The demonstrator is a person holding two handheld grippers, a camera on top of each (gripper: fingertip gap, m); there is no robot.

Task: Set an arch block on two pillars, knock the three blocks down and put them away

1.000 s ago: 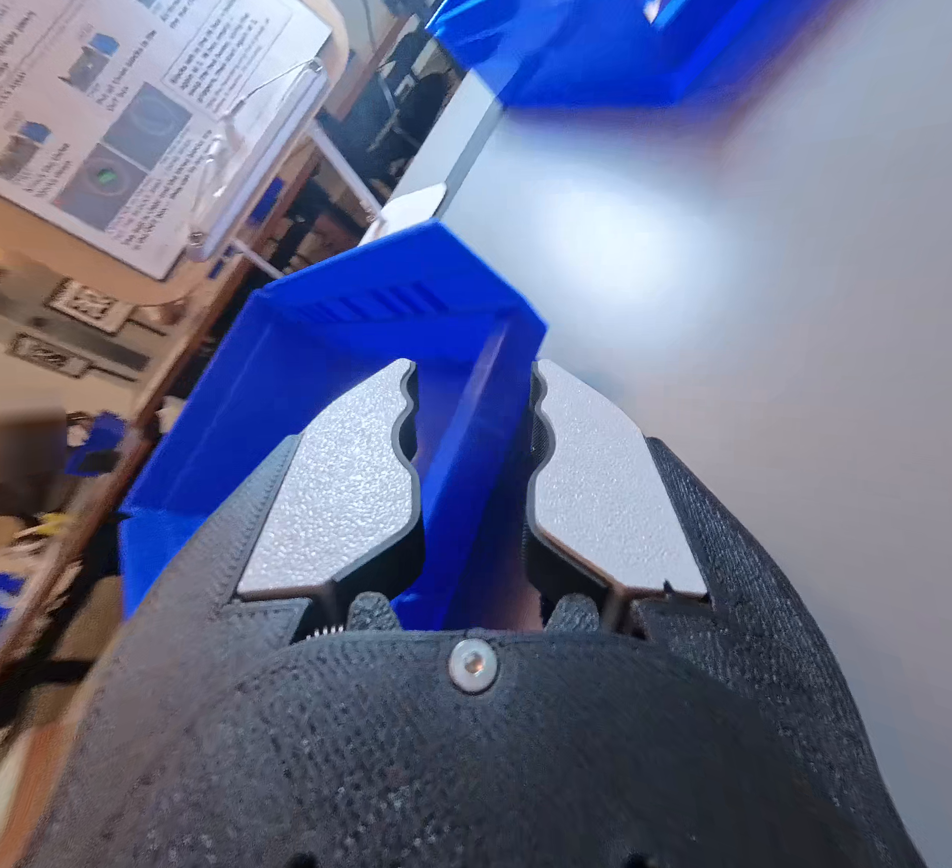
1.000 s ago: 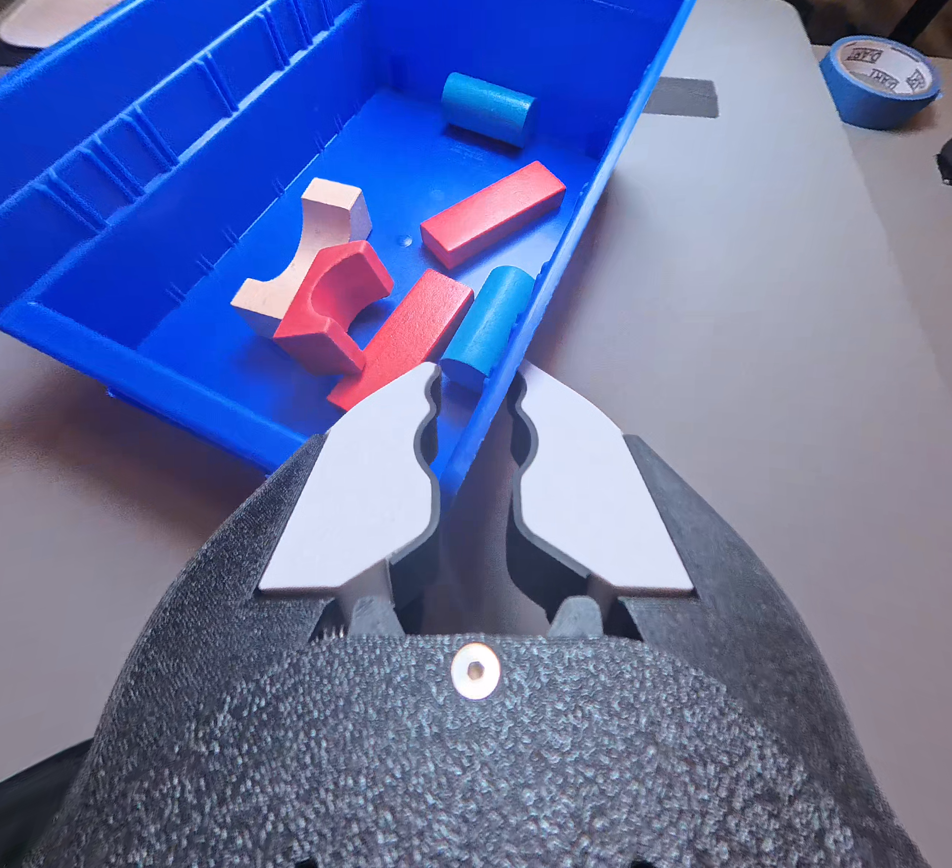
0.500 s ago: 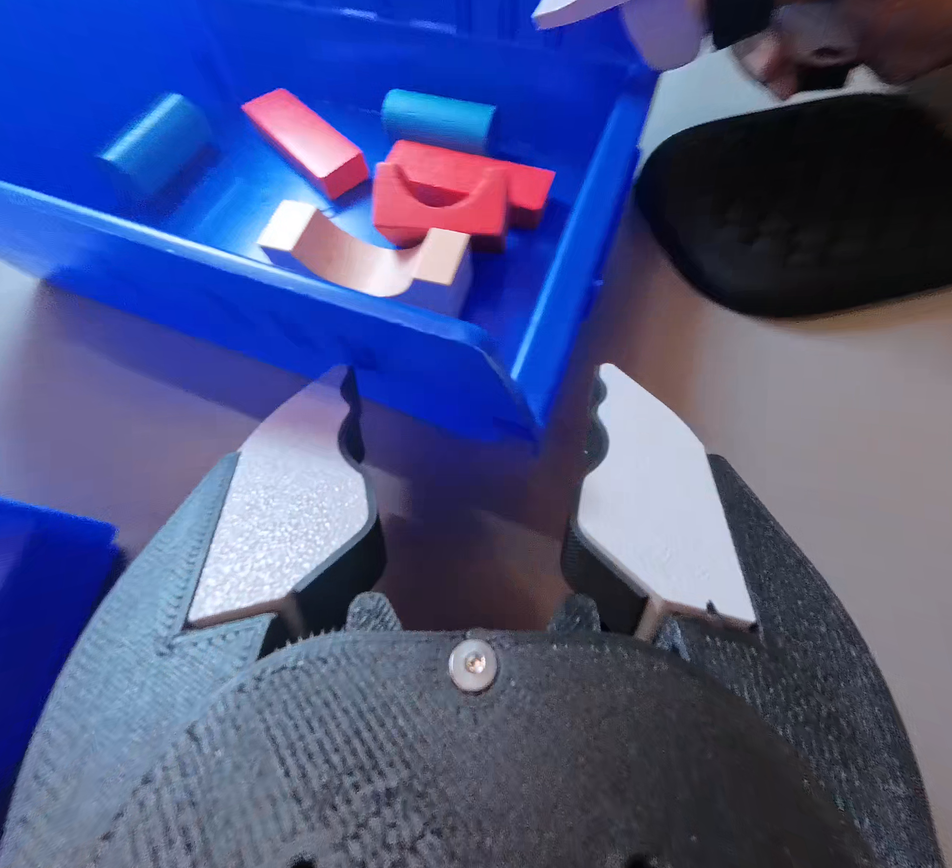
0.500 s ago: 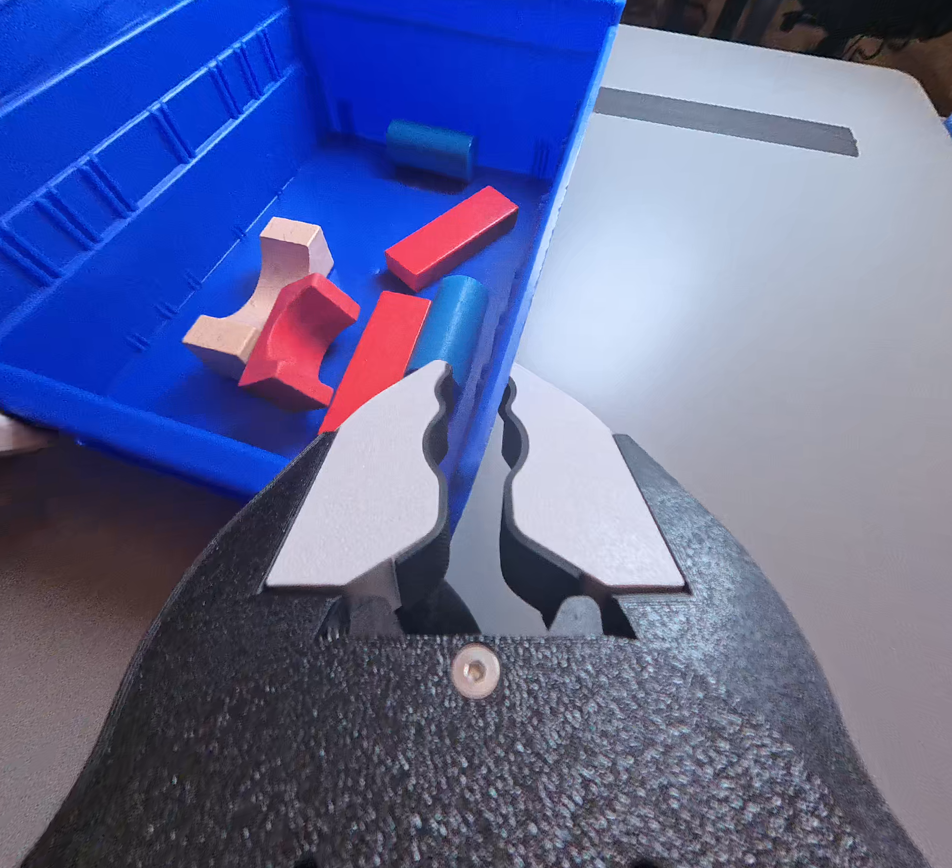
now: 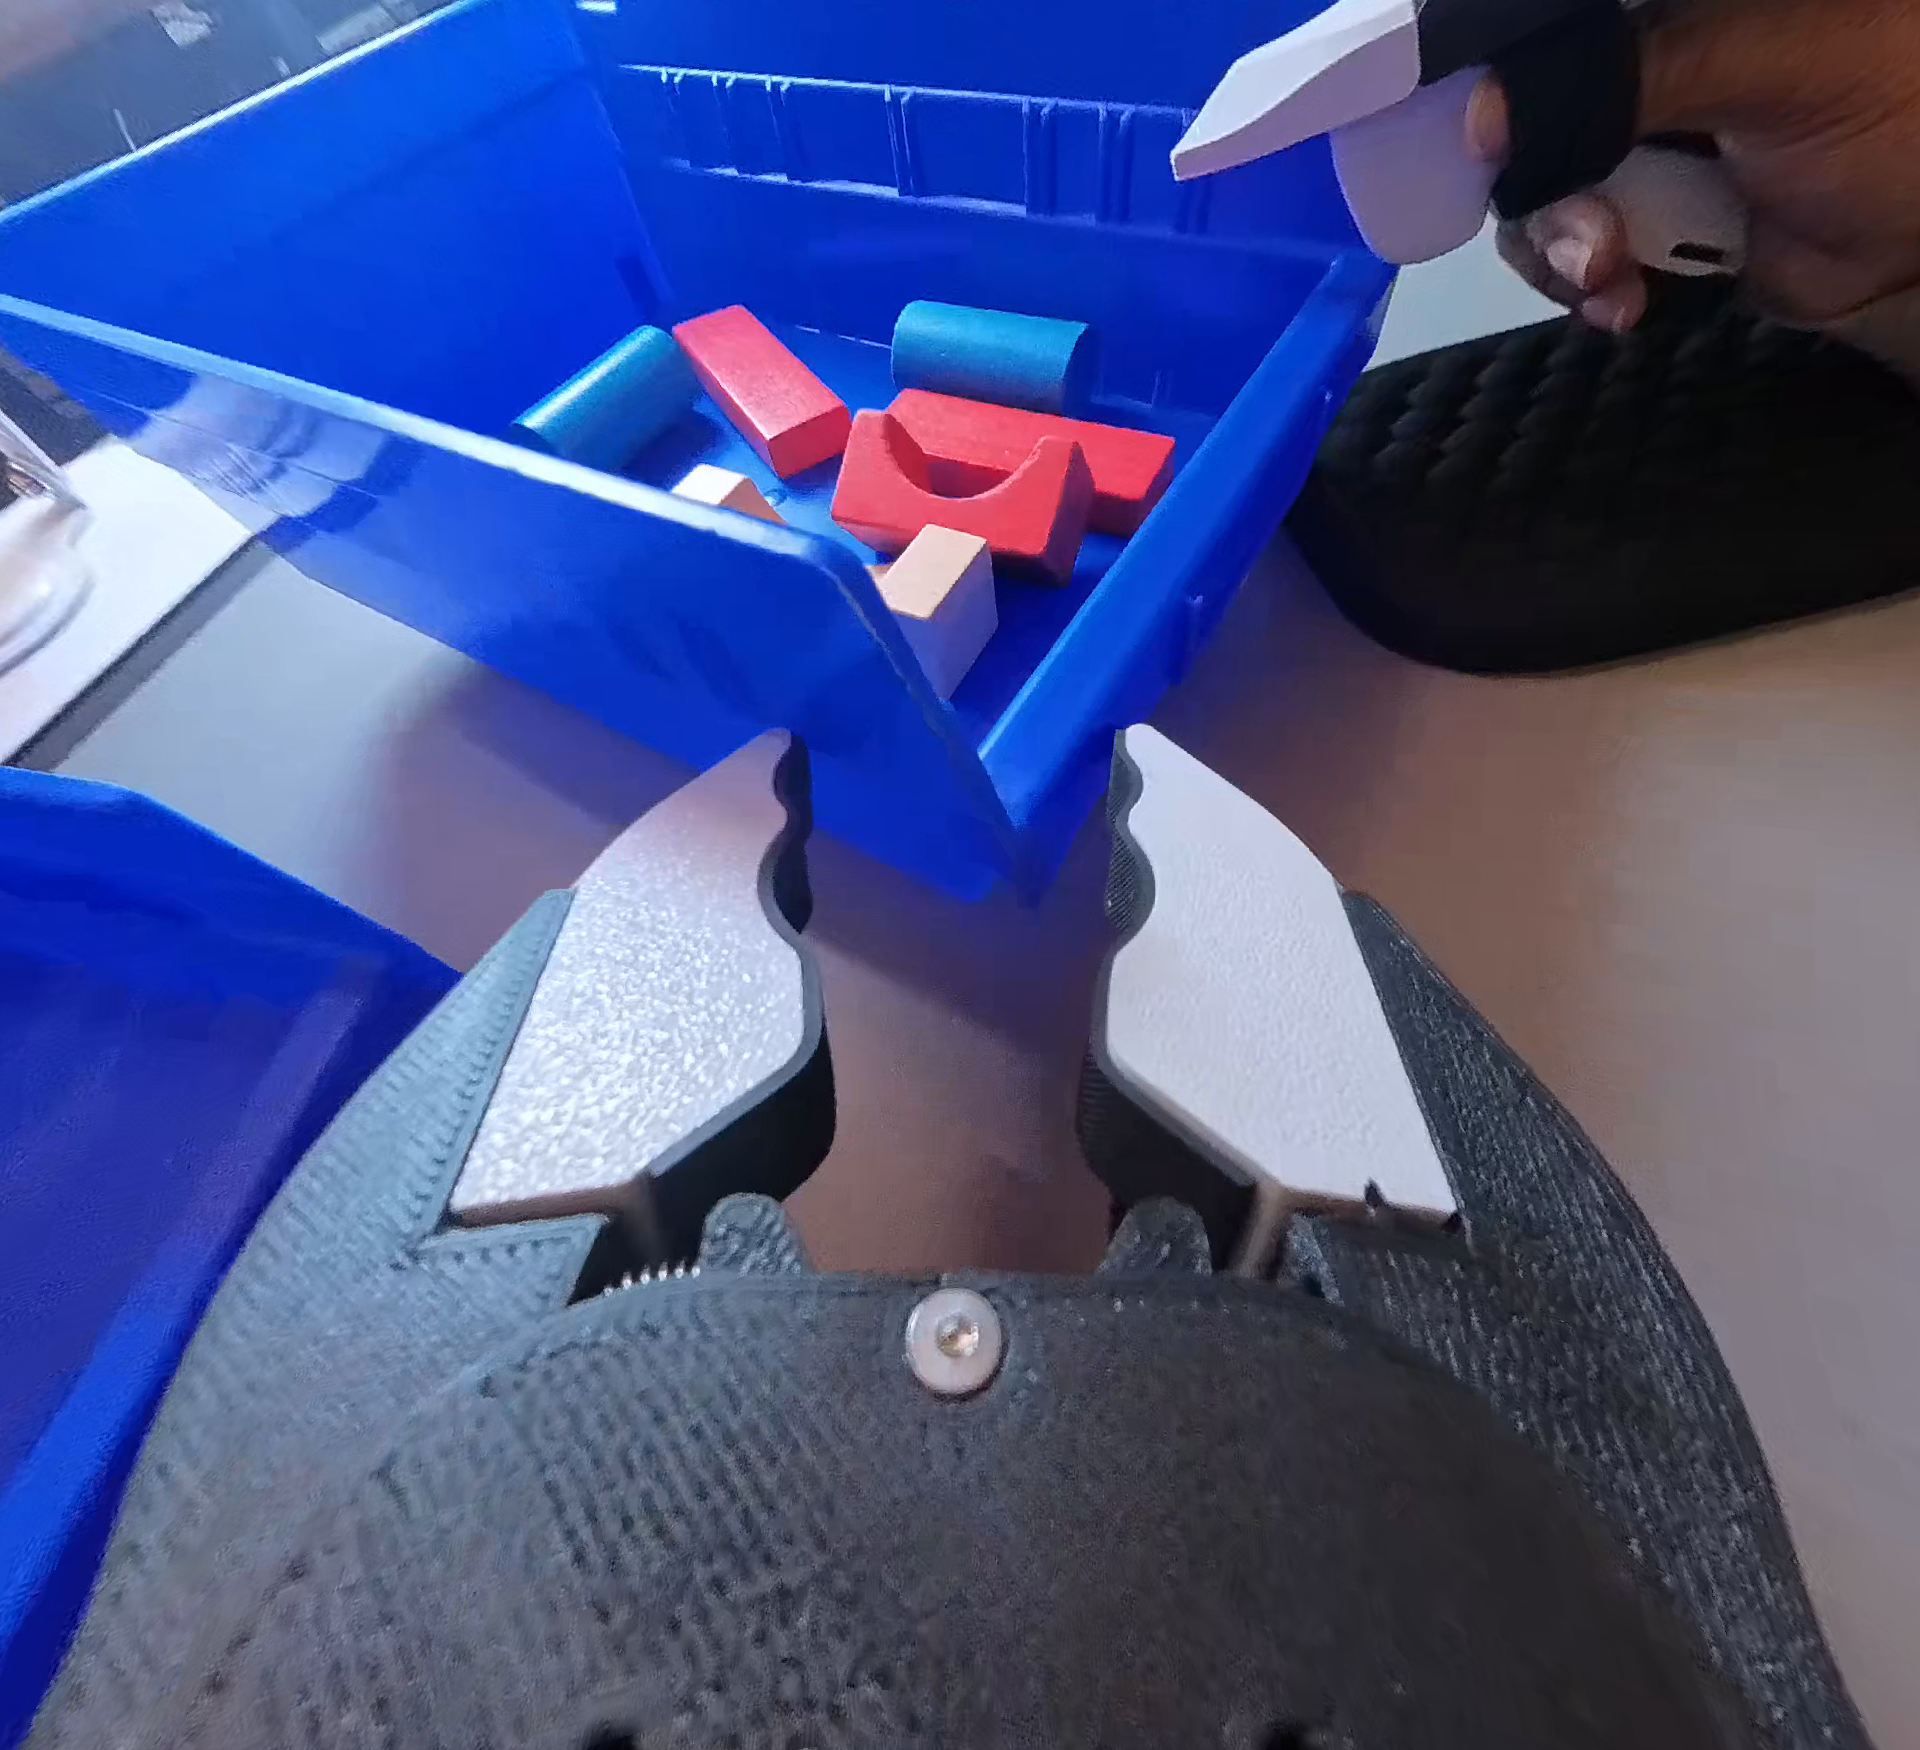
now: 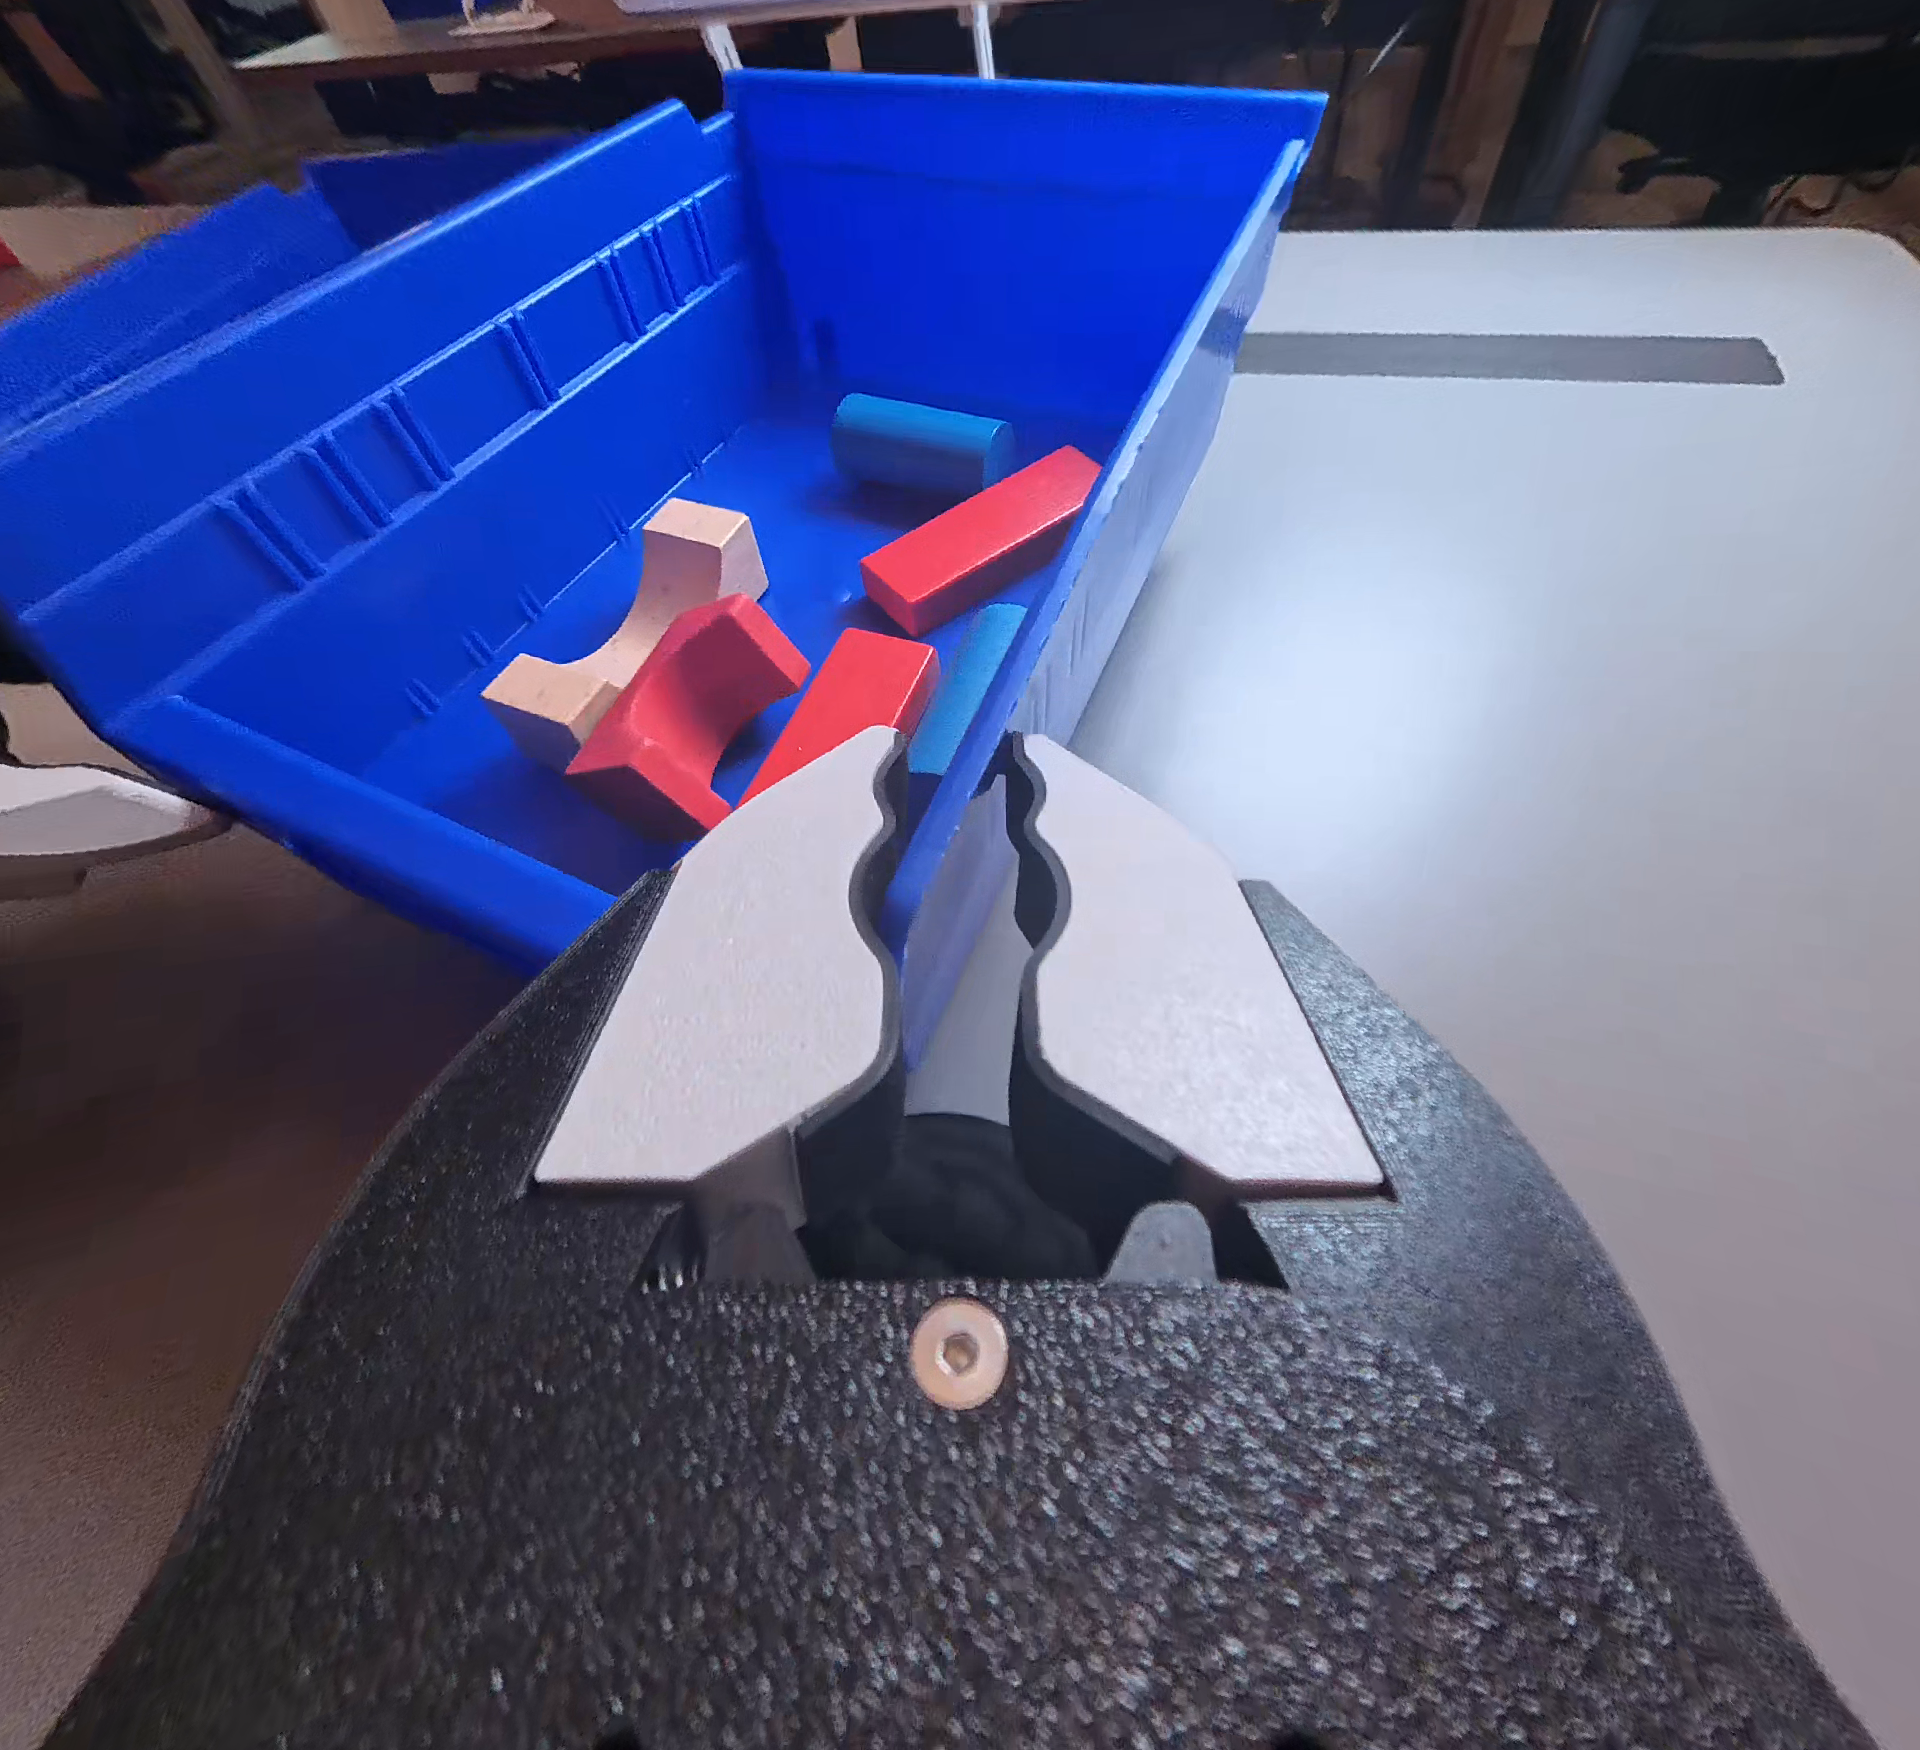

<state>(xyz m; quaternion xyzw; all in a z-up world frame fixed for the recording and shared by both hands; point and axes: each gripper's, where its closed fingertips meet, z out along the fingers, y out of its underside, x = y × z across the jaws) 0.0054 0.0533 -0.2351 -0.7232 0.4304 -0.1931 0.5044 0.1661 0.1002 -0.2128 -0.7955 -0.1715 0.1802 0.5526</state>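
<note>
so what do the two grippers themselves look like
Both match: the left gripper and right gripper each have a rough black printed body, one silver screw at its centre, and two flat pale grey fingers with wavy black inner edges. No cables show.

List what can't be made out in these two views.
- Left wrist view: most of the natural-wood arch block is hidden behind the blue bin wall.
- Right wrist view: the near blue cylinder is partly covered by the bin's wall and the right hand-held gripper.
- Left wrist view: a second blue bin is cut off at the left edge; its contents are unseen.
</note>
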